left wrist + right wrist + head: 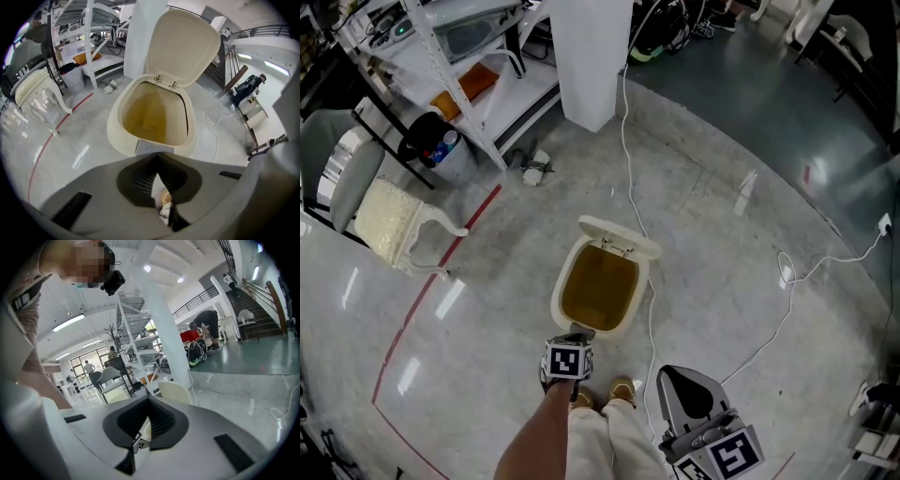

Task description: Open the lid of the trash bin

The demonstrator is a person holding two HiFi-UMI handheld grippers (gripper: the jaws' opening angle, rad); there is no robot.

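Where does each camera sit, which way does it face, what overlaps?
Head view: on the person's head, looking steeply down on the open trash bin; a forearm, legs, shoes, the left gripper and the right gripper show.
Left gripper view: low before the bin, facing into it and its raised lid; only its shut jaws show.
Right gripper view: held higher, facing across the room at the shelving rack and pillar; shut jaws and a torso show.
Shared: bin and lid, head and left gripper views; rack and pillar, all three.
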